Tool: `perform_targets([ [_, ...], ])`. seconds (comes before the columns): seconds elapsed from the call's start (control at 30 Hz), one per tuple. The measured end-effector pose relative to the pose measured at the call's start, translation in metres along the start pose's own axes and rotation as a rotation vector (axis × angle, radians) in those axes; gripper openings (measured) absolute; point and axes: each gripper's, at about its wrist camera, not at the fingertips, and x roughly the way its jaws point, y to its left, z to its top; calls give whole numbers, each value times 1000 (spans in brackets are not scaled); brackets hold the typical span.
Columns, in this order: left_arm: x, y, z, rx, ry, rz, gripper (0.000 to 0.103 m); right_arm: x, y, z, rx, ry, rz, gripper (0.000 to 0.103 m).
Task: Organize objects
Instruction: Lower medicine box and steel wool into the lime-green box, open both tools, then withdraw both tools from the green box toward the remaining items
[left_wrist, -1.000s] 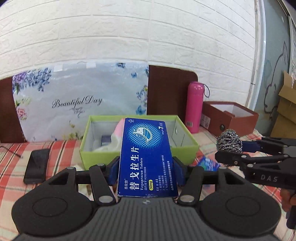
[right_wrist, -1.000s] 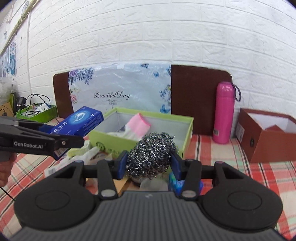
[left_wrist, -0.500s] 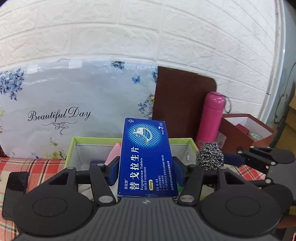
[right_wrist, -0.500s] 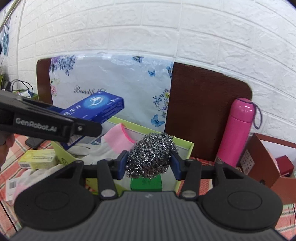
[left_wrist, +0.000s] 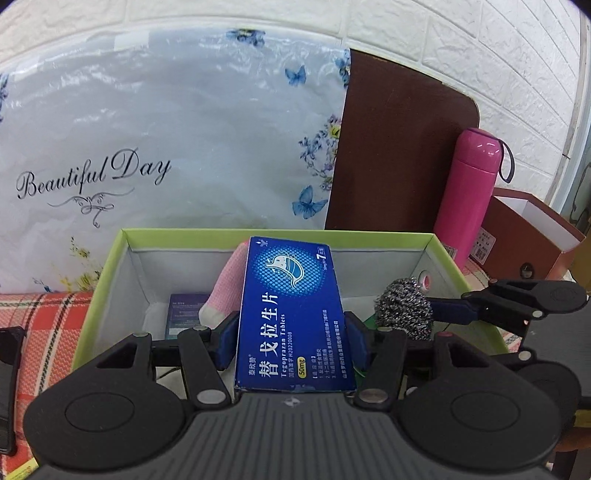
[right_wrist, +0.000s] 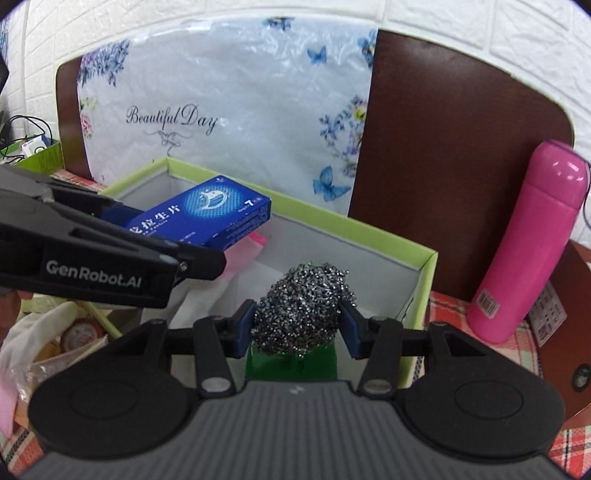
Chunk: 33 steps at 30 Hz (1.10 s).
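Observation:
My left gripper (left_wrist: 290, 341) is shut on a blue tablet box (left_wrist: 291, 314) and holds it over the open green box (left_wrist: 273, 233). The tablet box also shows in the right wrist view (right_wrist: 210, 214). My right gripper (right_wrist: 299, 326) is shut on a steel wool scrubber (right_wrist: 304, 308) above the right end of the green box (right_wrist: 424, 288); the scrubber also shows in the left wrist view (left_wrist: 404, 308). Inside the box lie a pink-and-white cloth (left_wrist: 225, 291), a dark small box (left_wrist: 183, 314) and a green item (right_wrist: 291, 363).
A pink bottle (right_wrist: 532, 243) and a brown cardboard box (left_wrist: 532, 236) stand right of the green box. A floral "Beautiful Day" bag (left_wrist: 166, 140) and a brown board (left_wrist: 399, 147) lean on the brick wall behind. A black phone (left_wrist: 9, 384) lies left on the checked cloth.
Both grippers have moved forward and lower, closer over the green box, each still holding its object. The box now fills more of both views.

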Motion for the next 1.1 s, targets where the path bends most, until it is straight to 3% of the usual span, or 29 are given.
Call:
perform_targets([
  [0.07, 1, 1, -4, 2, -20, -10, 66, 3, -2, -1, 15, 1, 0, 54],
  [0.1, 1, 0, -6, 8, -25, -1, 79, 3, -2, -1, 10, -6, -1, 58],
  [0.17, 0, -1, -8, 17, -34, 40, 86, 0, -3, 0, 10, -21, 9, 81],
  [0.23, -6, 1, -6, -2, -44, 40, 86, -7, -2, 2, 3, -37, 10, 94],
  [0.33, -20, 6, -2, -40, -61, 29, 86, -21, 0, 5, -21, -78, -10, 98],
  [0.47, -48, -1, 0, -13, -112, 62, 86, -46, 2, 8, -13, -128, -34, 103],
  [0.67, -91, -8, -6, -37, -96, 101, 86, -94, 9, 0, 16, -179, -61, 103],
  [0.93, -143, -16, -54, -71, -100, 125, 86, -162, 32, -38, 50, -266, -60, 103],
  [1.1, -161, -17, -87, -78, -76, 131, 86, -185, 51, -69, 52, -251, -42, 103],
])
